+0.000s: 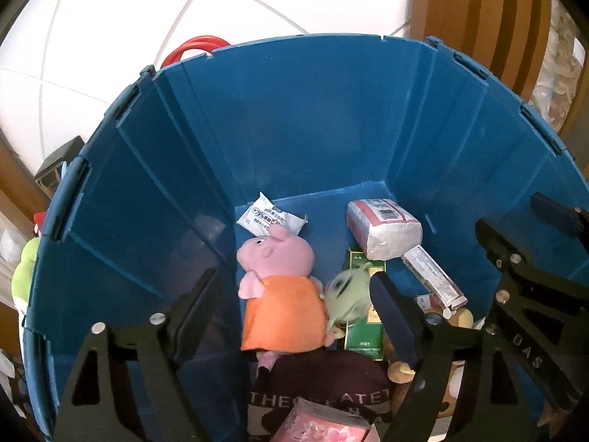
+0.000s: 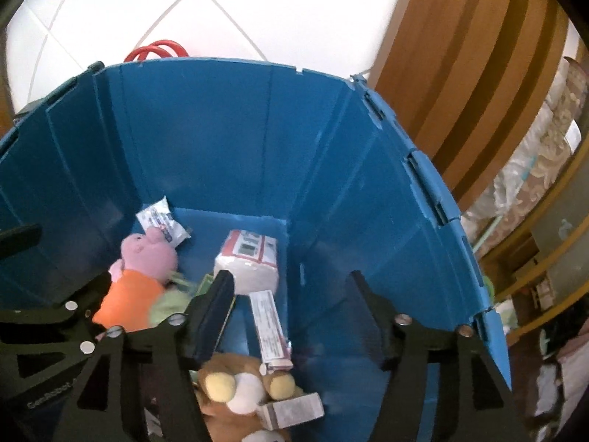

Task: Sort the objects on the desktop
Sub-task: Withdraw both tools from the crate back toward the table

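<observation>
The toys and packets lay in the bottom of the blue bin (image 1: 294, 118): the pig (image 1: 279, 280) low in the middle of my left view, the green toy (image 1: 346, 294) touching its right side, the white pack (image 1: 383, 228) just right of centre with the long box (image 1: 434, 276) slanting down from it, and the sachet (image 1: 270, 217) above the pig's head. In my right view the brown toy (image 2: 239, 386) sat at the bottom centre with a grey box (image 2: 294, 410) across it. My left gripper (image 1: 294, 316) stood released, jaws spread either side of the pig and green toy, pressing on neither. My right gripper (image 2: 294, 313) was also released, with nothing between its pads but the long box lying far below. The green toy looked blurred, so I judged it might not have settled and could slide under the pig. My left jaw's right finger (image 1: 394, 316) hung close over that toy, and a careless dip might snag it. My two grippers were crowded together at the bin's near side, so they risked knocking each other.
</observation>
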